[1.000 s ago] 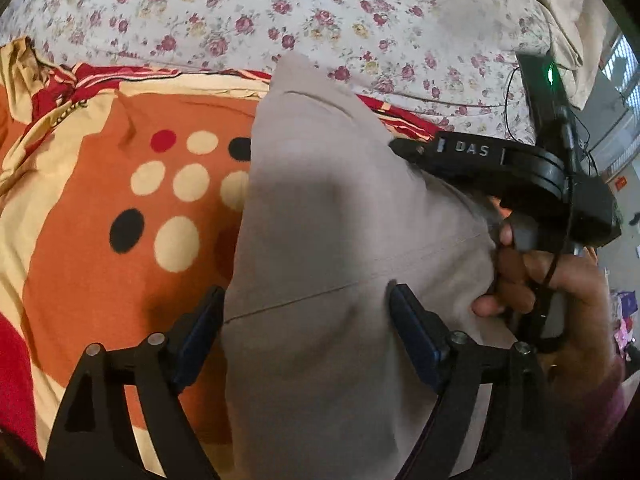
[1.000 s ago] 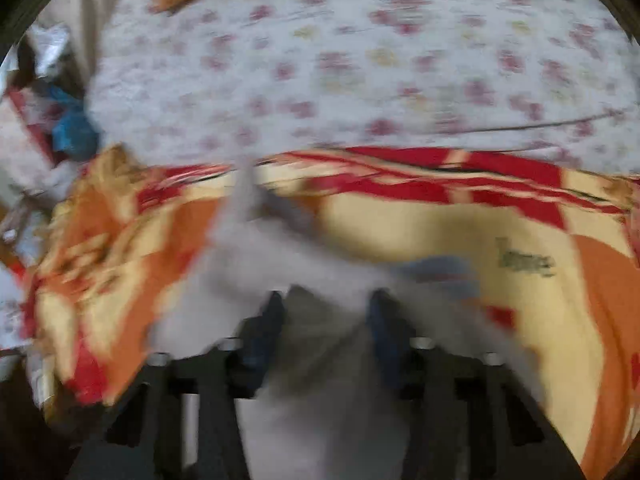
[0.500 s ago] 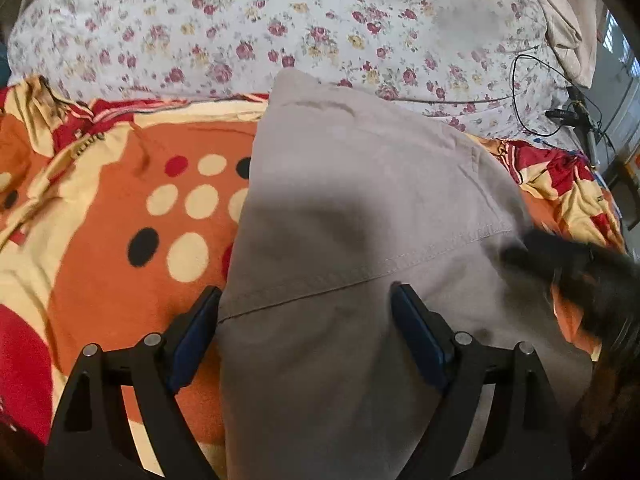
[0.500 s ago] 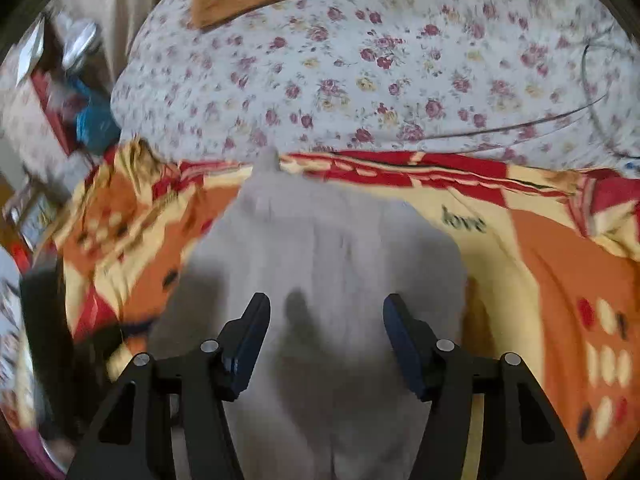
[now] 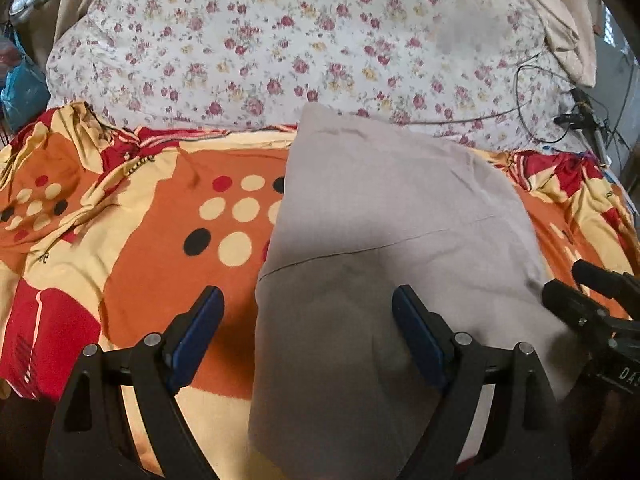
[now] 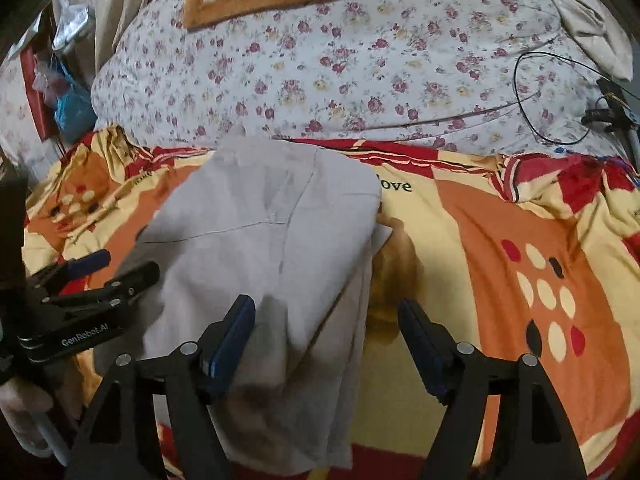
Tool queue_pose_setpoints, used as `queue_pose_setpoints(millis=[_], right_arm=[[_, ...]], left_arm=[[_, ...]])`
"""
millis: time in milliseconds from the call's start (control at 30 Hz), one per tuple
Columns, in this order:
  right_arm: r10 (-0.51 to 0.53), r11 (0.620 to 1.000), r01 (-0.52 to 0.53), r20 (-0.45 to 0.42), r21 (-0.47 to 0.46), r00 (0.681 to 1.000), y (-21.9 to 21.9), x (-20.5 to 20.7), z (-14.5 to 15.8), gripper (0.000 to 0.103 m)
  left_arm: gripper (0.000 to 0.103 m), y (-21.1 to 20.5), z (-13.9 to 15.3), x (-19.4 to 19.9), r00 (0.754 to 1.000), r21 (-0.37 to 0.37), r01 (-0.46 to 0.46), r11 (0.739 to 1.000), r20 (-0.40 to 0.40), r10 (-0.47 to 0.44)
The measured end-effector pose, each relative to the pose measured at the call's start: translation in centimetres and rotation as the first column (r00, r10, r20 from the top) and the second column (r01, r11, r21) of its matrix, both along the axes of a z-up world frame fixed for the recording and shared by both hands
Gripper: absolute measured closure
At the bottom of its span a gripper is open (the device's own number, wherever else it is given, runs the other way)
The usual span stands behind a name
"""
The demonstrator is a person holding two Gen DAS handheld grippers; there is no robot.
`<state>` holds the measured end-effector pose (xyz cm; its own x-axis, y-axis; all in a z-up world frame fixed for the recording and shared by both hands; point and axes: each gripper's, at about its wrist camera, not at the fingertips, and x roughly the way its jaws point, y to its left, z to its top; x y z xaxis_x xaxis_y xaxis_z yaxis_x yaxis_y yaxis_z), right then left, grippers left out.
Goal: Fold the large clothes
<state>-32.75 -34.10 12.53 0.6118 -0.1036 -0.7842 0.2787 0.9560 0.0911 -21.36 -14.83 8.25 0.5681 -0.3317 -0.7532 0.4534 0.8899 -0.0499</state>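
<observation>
Grey garment [image 5: 384, 216] atop orange blanket [image 5: 152, 248]: soft, limp; grab near-edge corners w/ both grippers [image 5: 306, 332] [image 6: 326, 338], fingers spread, empty.

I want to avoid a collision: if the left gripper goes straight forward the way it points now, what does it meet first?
Most likely the grey garment, whose left edge lies between the open fingers of the left gripper; depth is unclear.
</observation>
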Motion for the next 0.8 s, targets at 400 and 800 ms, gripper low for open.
queue_pose_setpoints(millis=[400, 800], right_arm=[[-0.053, 0.998, 0.053, 0.024, -0.03, 0.998, 1.0, 0.3, -0.3, 0.021], [-0.084, 0.994, 0.086, 0.036, -0.067, 0.996, 1.0, 1.0, -1.4, 0.019]], left_arm=[[0.017, 1.5, 0.1, 0.0, 0.997, -0.043, -0.009, 0.999, 0.082, 0.013], [0.017, 1.3, -0.7, 0.3, 0.995, -0.031, -0.035, 0.999, 0.088, 0.038]])
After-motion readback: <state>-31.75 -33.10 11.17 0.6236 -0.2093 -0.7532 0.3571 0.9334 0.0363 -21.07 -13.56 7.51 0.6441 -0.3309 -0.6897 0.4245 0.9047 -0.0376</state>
